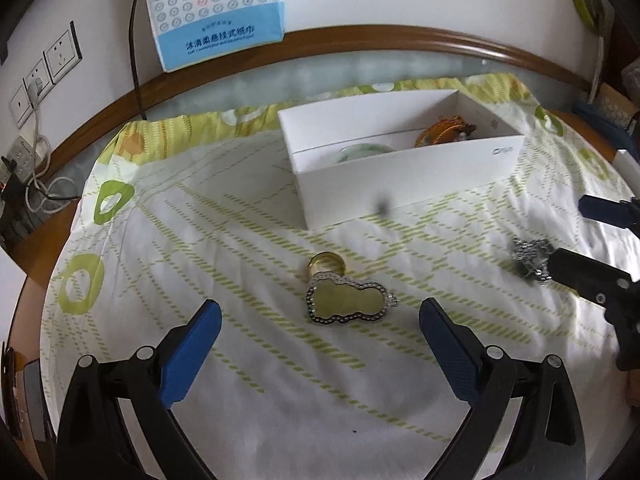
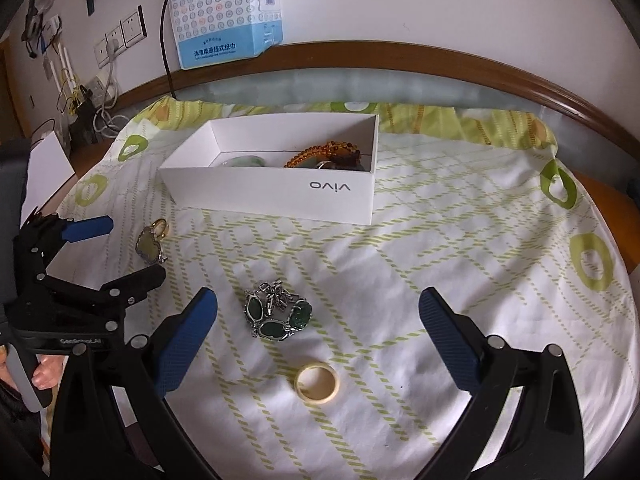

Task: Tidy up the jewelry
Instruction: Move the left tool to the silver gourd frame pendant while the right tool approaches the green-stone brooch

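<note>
Both tools gape empty, the left tool (image 1: 320, 320) lined up on the gourd pendant (image 1: 346, 303) and the right tool (image 2: 318, 308) on the green-stone bracelet (image 2: 278, 314), each presumably bound for the white box (image 2: 272, 196) behind on the cloth-covered worktop.

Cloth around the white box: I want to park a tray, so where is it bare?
Bare cloth lies right of the white box and green-stone bracelet. Crowded: the left side, with the gourd pendant, gold ring and cream ring.
</note>
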Available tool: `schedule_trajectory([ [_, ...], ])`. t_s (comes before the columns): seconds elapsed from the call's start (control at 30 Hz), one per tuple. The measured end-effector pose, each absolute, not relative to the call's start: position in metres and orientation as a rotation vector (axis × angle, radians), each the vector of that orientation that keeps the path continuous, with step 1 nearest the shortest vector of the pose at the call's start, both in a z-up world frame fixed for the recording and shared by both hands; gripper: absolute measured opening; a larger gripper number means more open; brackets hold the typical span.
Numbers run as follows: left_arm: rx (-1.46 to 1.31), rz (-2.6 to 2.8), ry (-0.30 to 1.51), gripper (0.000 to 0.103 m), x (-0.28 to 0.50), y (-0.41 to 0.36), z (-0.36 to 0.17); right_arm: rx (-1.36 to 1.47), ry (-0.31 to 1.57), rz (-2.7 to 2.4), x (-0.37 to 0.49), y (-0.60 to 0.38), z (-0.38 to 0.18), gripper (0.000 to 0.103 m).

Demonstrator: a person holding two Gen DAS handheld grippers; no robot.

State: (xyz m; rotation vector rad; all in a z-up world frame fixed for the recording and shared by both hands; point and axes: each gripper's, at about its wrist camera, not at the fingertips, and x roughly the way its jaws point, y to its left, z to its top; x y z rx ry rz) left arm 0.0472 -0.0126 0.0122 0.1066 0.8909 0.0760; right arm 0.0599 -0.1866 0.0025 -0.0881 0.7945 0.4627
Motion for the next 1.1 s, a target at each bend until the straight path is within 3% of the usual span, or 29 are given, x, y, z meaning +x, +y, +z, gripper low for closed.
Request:
schedule_trajectory([
  [0.33,-0.039,0.280,0.835,0.099,0.041,0.045,0.030,-0.008,0.840,0.453,0.073,-0.200,-0.002,0.098],
  [0.57,0.023,0.175,0.813,0.099,0.041,0.024,0.032,-0.027,0.828,0.454,0.070,-0.196,0.000,0.098],
  [0.83,0.104,0.136,0.862,0.070,0.046,0.005,0.018,-0.033,0.826,0.456,0.070,-0.195,0.000,0.098],
  [1.1,-0.067,0.270,0.890,0.066,0.048,0.060,0.019,-0.010,0.827,0.455,0.071,-0.198,0.001,0.098],
])
